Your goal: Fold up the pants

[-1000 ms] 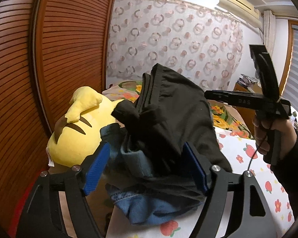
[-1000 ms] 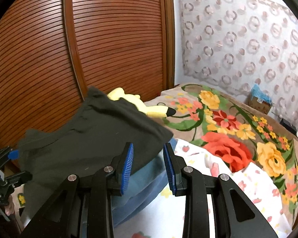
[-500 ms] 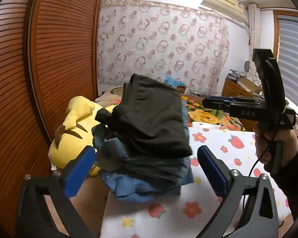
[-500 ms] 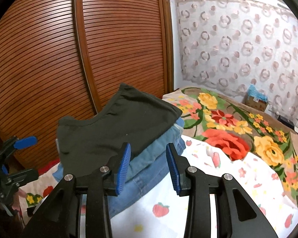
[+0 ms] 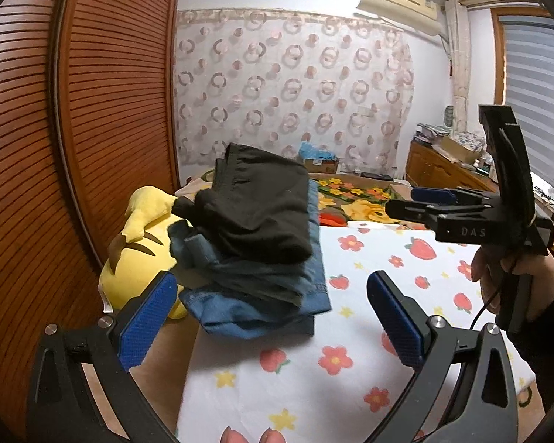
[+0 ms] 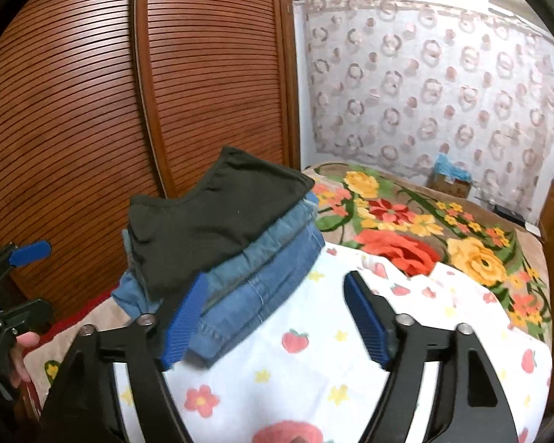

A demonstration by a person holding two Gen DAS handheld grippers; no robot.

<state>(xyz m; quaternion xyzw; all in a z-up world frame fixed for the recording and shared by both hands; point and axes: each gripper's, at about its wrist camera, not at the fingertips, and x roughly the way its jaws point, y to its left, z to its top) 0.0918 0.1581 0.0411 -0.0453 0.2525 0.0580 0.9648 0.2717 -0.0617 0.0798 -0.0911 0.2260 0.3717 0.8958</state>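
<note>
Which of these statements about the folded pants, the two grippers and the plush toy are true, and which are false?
1. The black pants lie on top of the folded jeans. True.
2. The left gripper is shut on the jeans. False: it is open and holds nothing.
3. A yellow plush toy lies beside the stack. True.
4. The right gripper holds the black pants. False: it is open, its jaws have just been opening, and nothing is between them.
5. The stack hangs in the air. False: it rests on the strawberry-print sheet.
</note>
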